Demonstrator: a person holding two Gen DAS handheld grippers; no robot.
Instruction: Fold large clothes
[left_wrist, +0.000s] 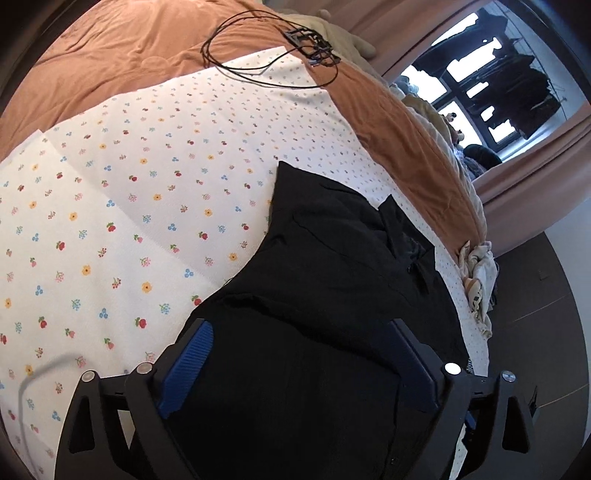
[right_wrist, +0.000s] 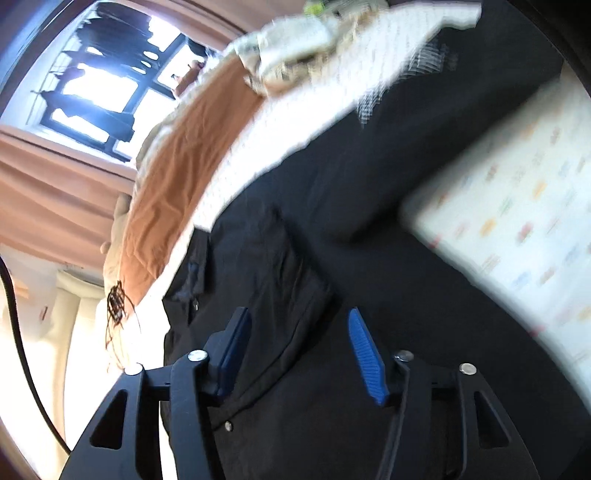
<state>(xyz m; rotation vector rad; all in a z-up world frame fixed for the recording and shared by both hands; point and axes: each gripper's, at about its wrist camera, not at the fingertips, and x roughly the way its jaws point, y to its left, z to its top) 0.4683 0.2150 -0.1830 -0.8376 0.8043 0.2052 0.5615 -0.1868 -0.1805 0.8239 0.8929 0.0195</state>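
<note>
With both the left gripper (left_wrist: 301, 354) and right gripper (right_wrist: 299, 347) spread and holding nothing above the black garment (left_wrist: 332, 258) at lower centre on the floral sheet (left_wrist: 110, 206), the loose fold could have slumped open.

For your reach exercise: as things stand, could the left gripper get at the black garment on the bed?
Probably yes. The left gripper hangs just over the black garment with jaws wide open, and nothing lies between them and the cloth.
</note>
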